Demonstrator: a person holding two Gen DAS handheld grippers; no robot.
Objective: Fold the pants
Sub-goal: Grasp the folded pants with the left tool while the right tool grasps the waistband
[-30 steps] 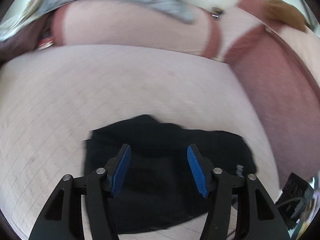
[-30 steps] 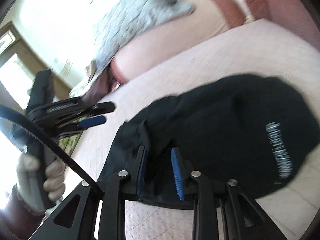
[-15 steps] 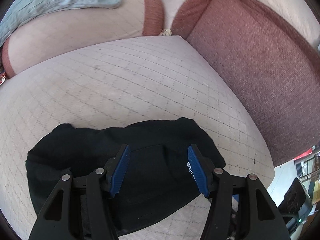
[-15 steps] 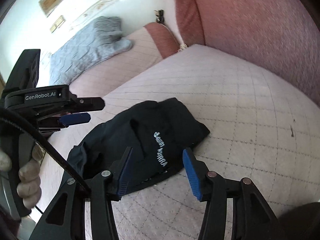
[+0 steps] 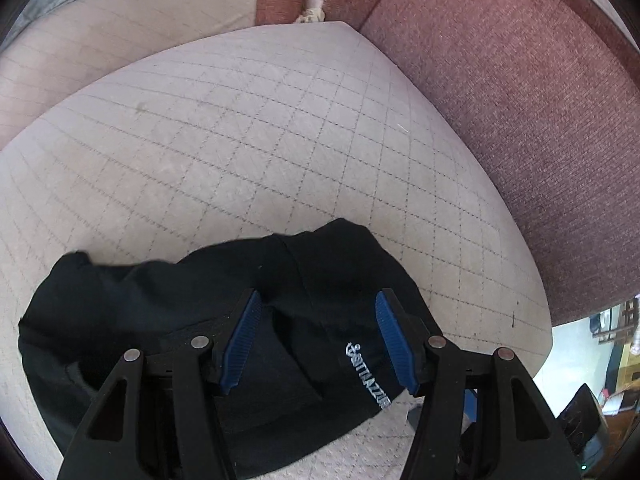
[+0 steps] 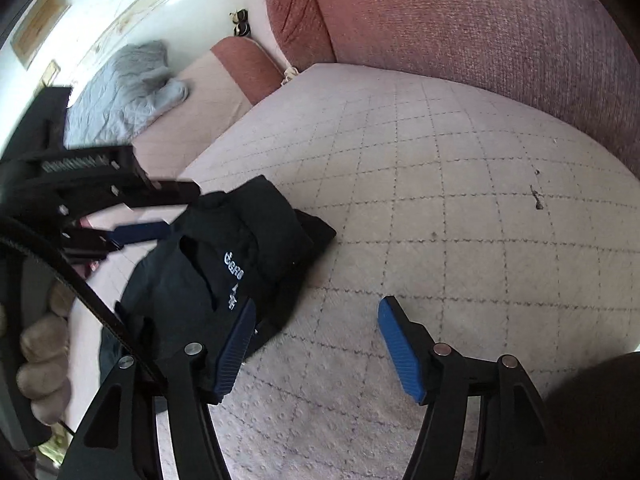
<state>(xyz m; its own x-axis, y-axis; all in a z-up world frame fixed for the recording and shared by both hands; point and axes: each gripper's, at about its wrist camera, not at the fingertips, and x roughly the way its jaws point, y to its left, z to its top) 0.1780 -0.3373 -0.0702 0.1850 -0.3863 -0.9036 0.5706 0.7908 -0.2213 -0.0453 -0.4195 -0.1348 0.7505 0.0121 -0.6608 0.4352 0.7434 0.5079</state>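
Observation:
The black pants (image 5: 200, 312) lie bunched in a folded bundle on the quilted pink sofa seat (image 5: 248, 140), with white lettering (image 5: 366, 376) showing. My left gripper (image 5: 318, 344) is open just above the bundle, holding nothing. In the right wrist view the pants (image 6: 224, 264) lie to the left. My right gripper (image 6: 316, 350) is open and empty over bare seat (image 6: 440, 200), its left pad (image 6: 236, 348) at the bundle's edge. The left gripper (image 6: 132, 216) shows there above the pants.
A dark red sofa backrest (image 5: 520, 120) rises to the right. A pale armrest cushion (image 5: 120, 40) with a grey blanket (image 6: 124, 92) lies beyond the seat. The seat's front edge (image 5: 548, 344) drops to the floor at lower right.
My right gripper let go of the pants, opened wide and swung right, off the bundle. My left gripper stayed open and moved closer over the bundle's lettered end.

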